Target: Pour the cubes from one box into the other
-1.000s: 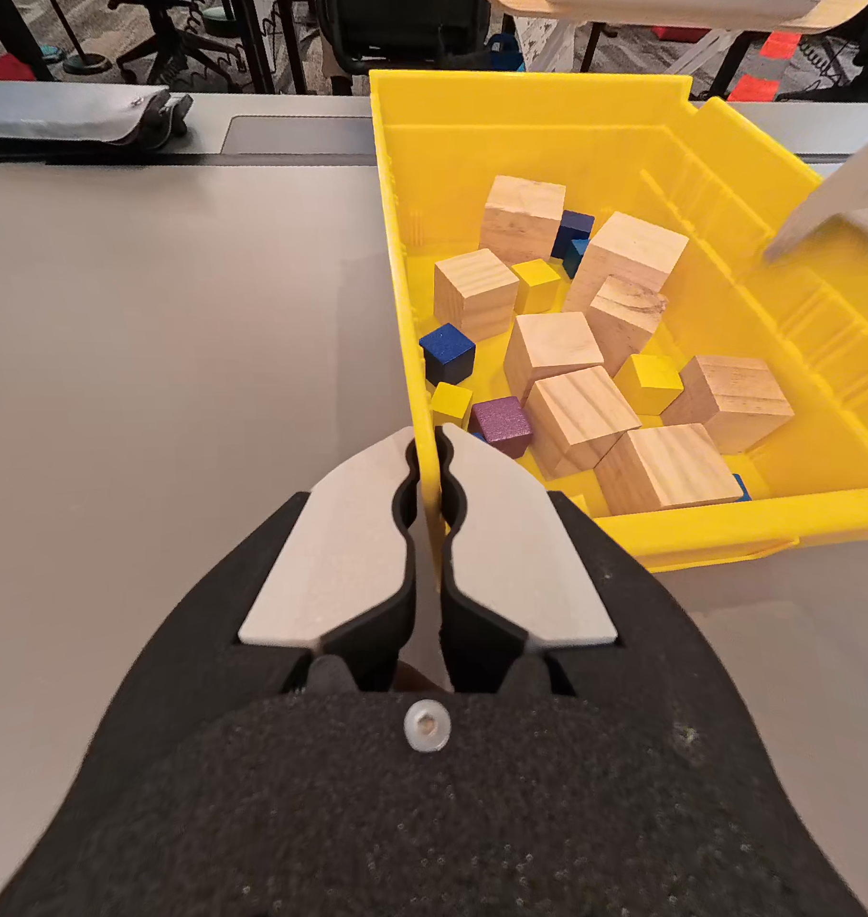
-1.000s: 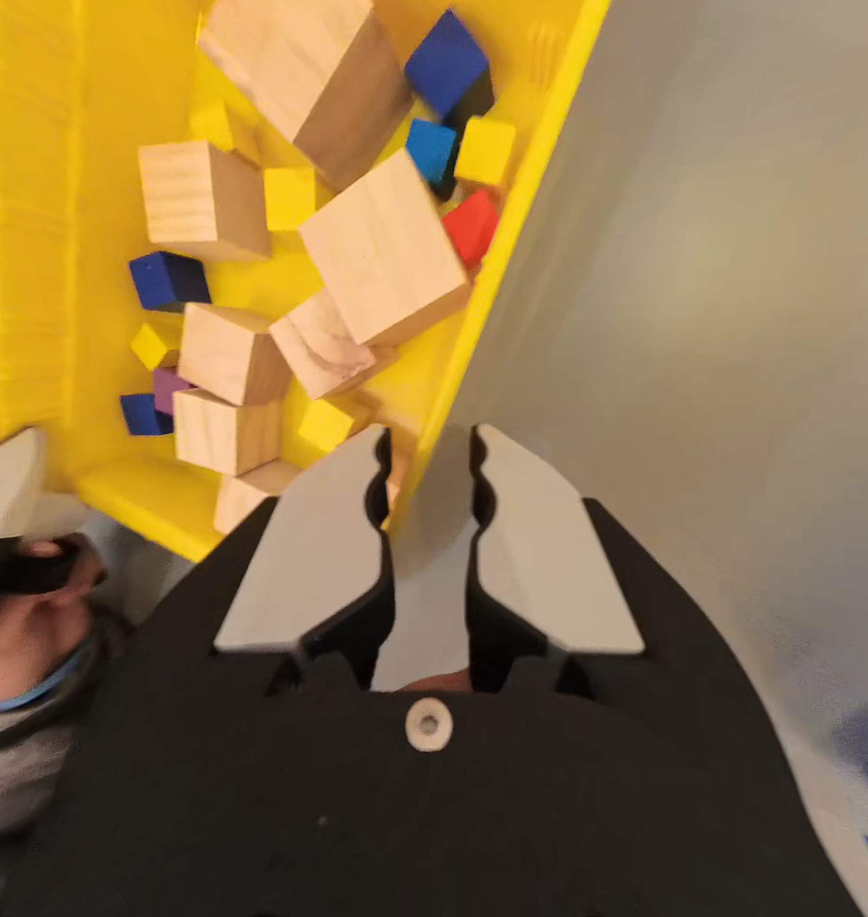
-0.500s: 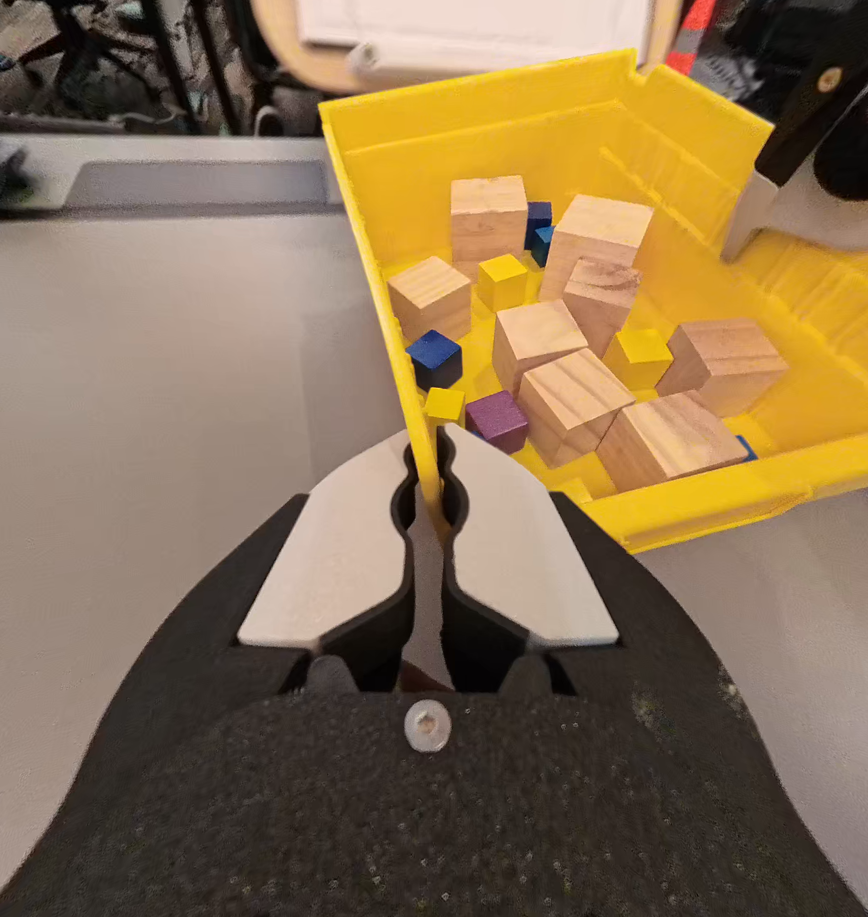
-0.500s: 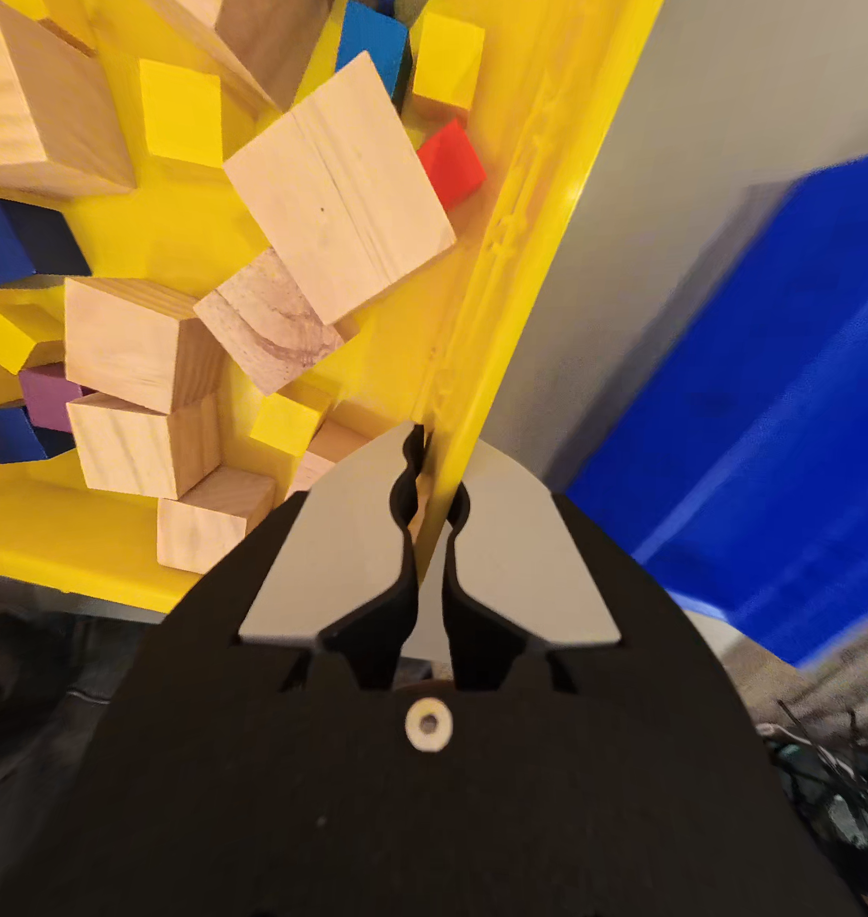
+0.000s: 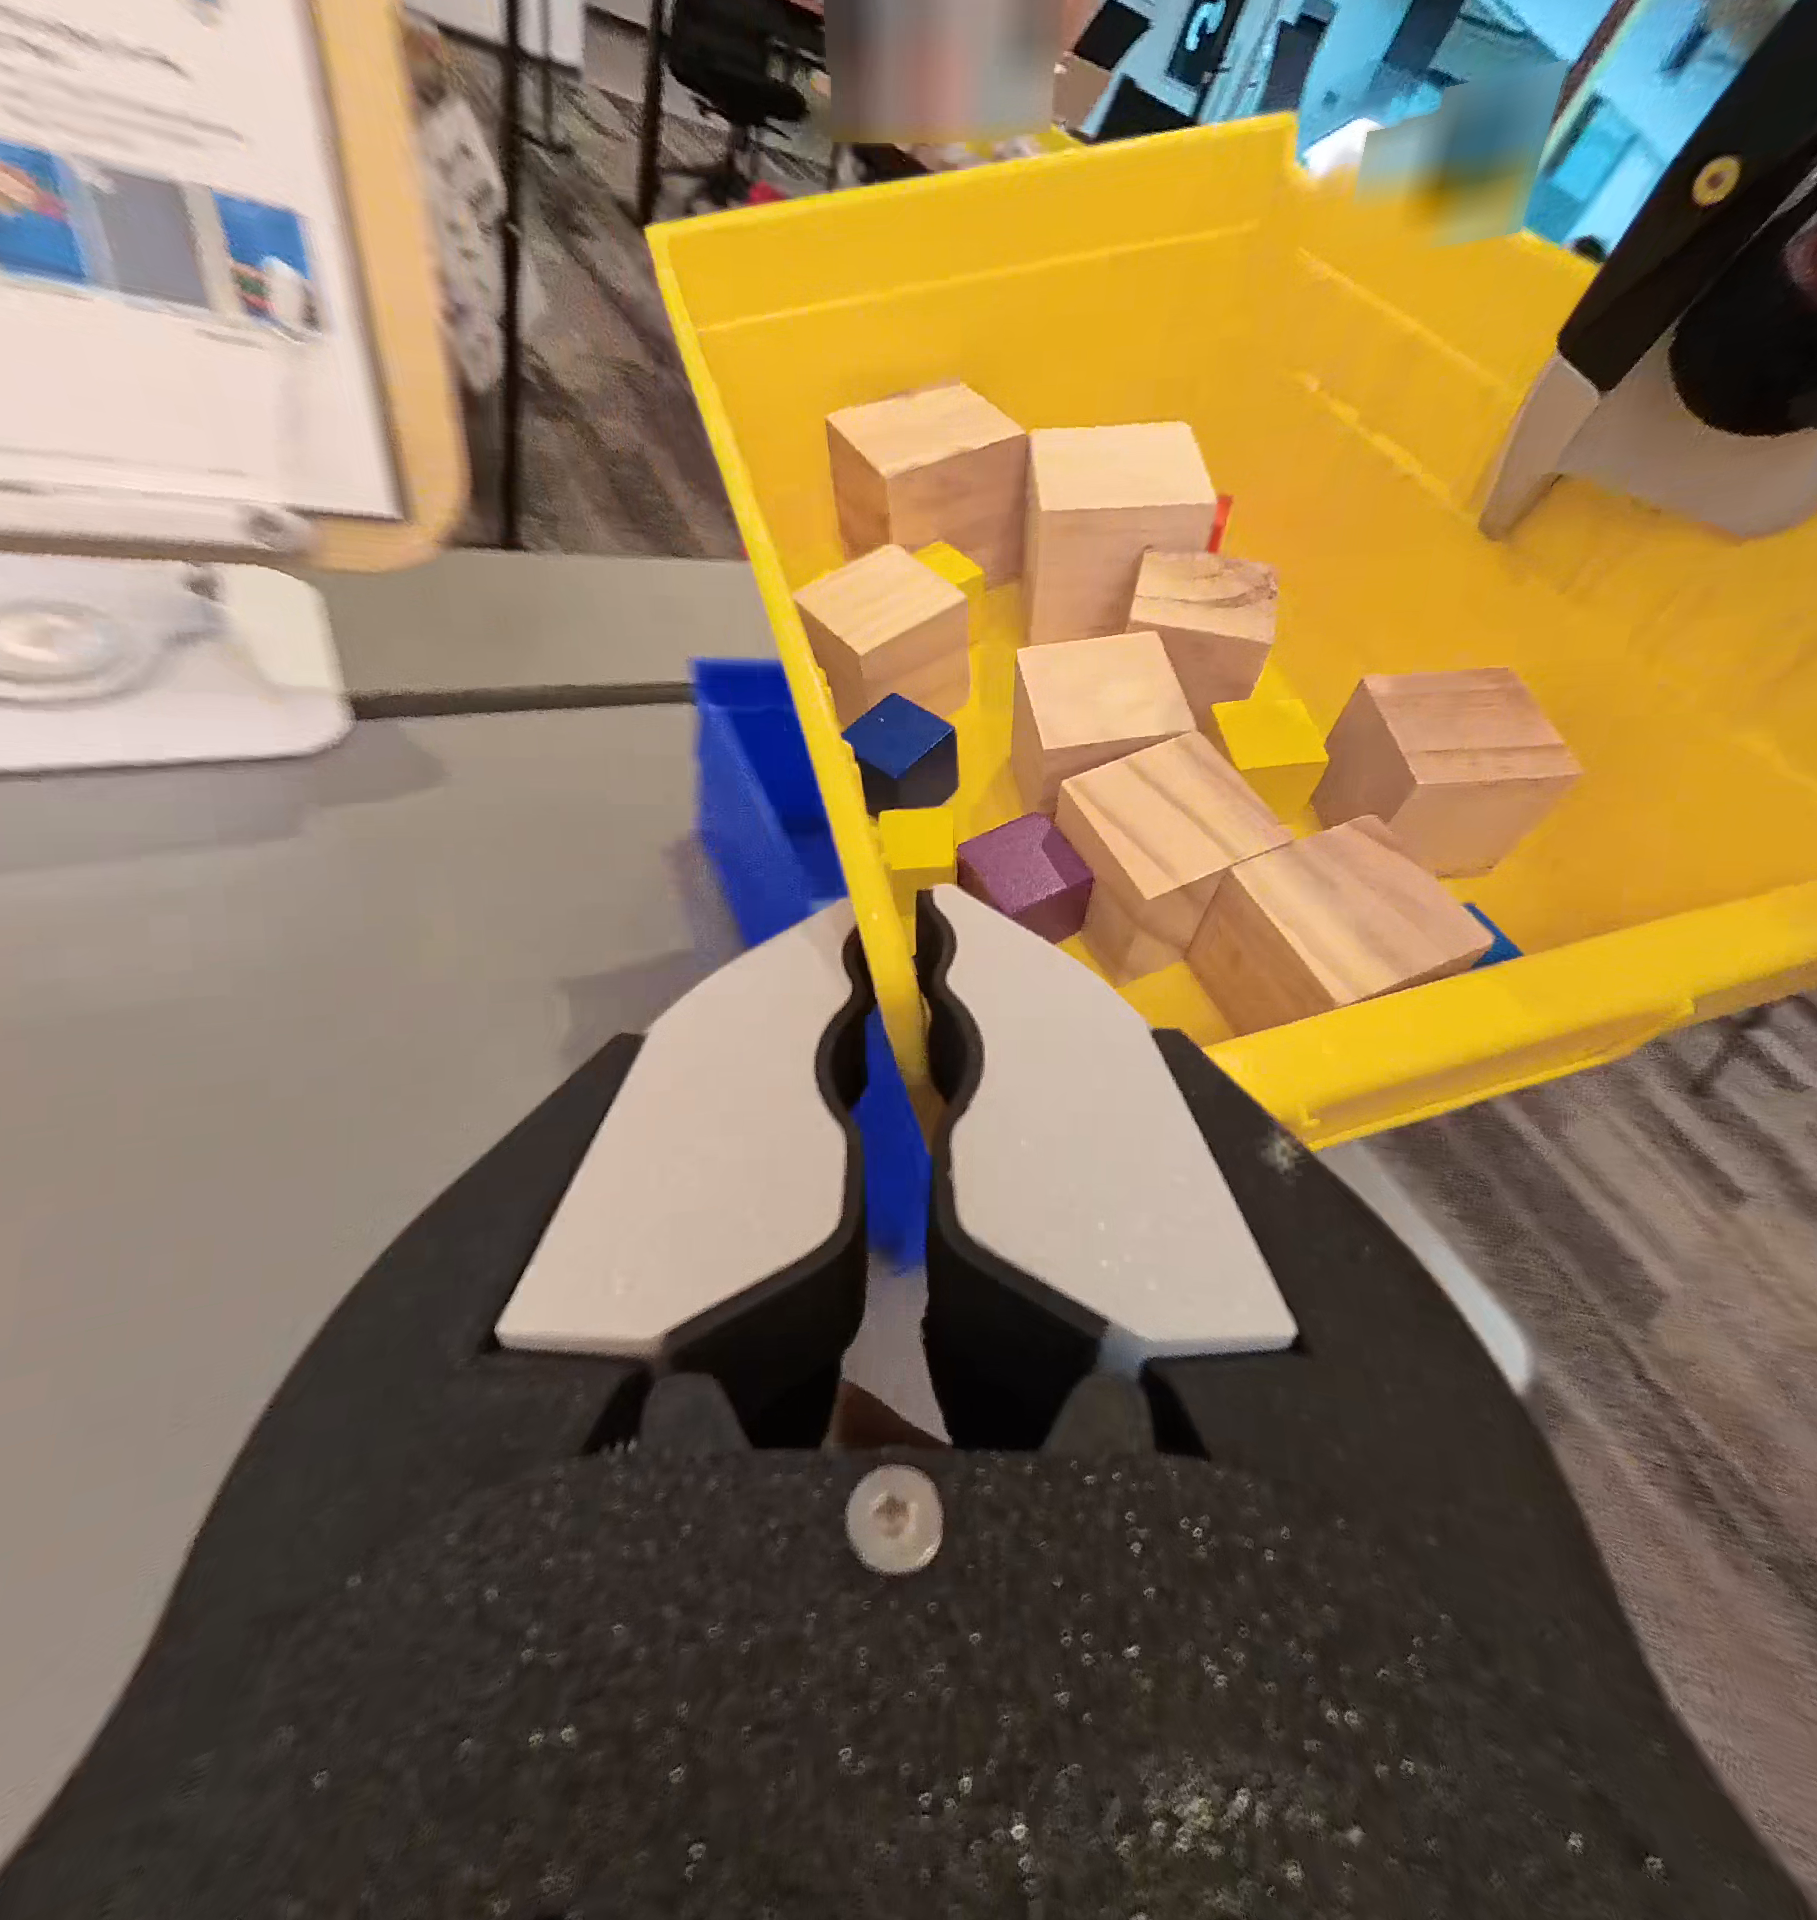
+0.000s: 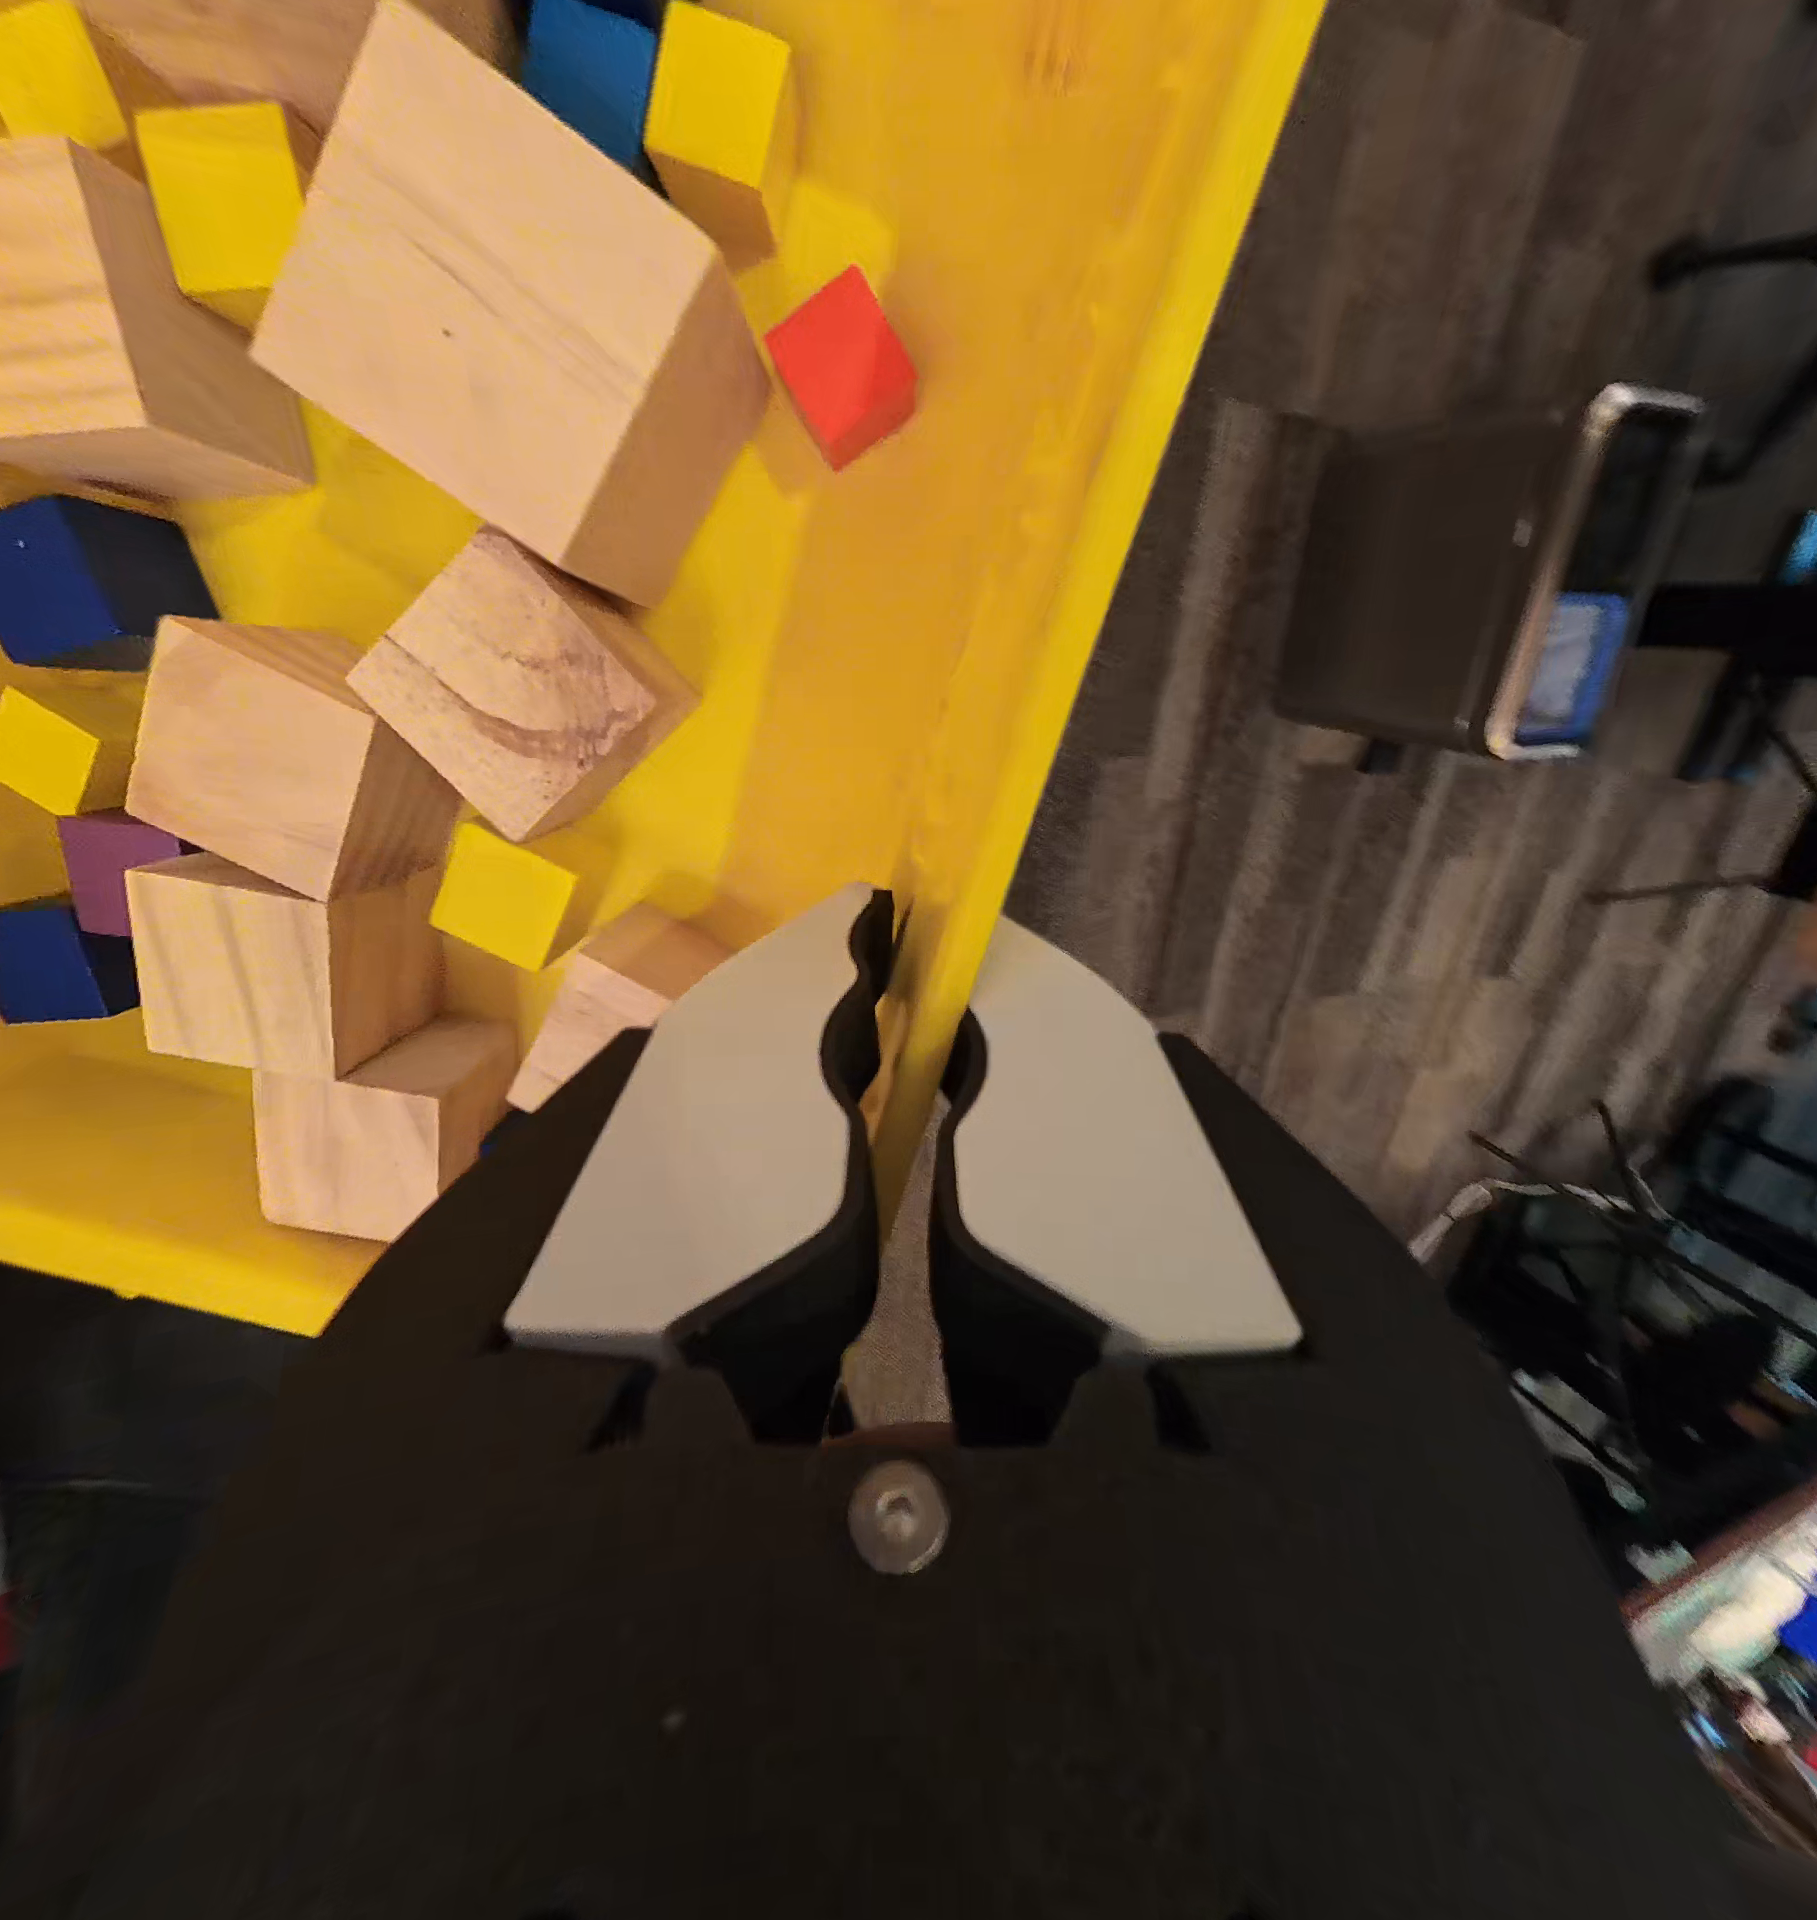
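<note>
The yellow box [image 5: 997, 301] is held in the air, tilted, with several wooden cubes [image 5: 1101, 707] and small blue, yellow, purple and red cubes inside. My left gripper [image 5: 896, 914] is shut on the box's left wall. My right gripper [image 6: 930, 925] is shut on the opposite wall [image 6: 1039, 582] and also shows at the top right of the left wrist view [image 5: 1569, 457]. The blue box [image 5: 758, 790] stands on the grey table below the yellow box, mostly hidden by it. The cubes [image 6: 499, 312] lie bunched toward the box's lower front.
A white stand with a wood-framed board [image 5: 156, 312] is at the table's far left. The grey table [image 5: 208, 1039] spreads to the left. Beyond the table edge I see dark patterned floor [image 6: 1351, 935], a black device [image 6: 1444, 582] and cluttered furniture.
Both grippers have lifted the yellow box off the table and carried it over the blue box. The cubes have shifted slightly. The right gripper closed on the wall a second ago.
</note>
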Available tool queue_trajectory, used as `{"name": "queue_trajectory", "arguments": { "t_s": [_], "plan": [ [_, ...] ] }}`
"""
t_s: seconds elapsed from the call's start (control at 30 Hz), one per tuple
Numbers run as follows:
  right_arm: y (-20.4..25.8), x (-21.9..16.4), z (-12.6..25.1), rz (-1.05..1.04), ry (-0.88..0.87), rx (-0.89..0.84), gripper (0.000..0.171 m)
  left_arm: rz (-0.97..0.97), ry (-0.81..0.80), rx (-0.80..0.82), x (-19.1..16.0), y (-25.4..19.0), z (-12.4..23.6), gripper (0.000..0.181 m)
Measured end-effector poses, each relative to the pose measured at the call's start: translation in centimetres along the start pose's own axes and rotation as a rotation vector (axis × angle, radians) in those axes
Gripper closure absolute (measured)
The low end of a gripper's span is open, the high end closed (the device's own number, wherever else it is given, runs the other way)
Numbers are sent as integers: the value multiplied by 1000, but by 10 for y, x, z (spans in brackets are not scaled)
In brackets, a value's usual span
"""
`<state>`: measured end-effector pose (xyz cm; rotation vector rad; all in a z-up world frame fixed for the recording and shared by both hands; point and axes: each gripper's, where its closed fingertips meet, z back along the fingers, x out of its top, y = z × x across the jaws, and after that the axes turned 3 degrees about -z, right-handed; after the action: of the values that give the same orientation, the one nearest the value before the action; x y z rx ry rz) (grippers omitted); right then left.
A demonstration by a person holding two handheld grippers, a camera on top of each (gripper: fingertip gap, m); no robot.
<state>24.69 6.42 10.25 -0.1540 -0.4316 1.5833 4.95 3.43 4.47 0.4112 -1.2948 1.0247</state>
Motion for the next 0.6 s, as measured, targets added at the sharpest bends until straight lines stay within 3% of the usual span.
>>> {"name": "queue_trajectory", "arguments": {
  "t_s": [0.27,0.6],
  "plan": [
    [-70,-26,-43,44,91,-209,167,227,12,-94,-68,-79,-57,176],
    [-61,-6,-62,193,206,-406,167,547,-13,-156,-119,-92,-82,175]
  ]
}}
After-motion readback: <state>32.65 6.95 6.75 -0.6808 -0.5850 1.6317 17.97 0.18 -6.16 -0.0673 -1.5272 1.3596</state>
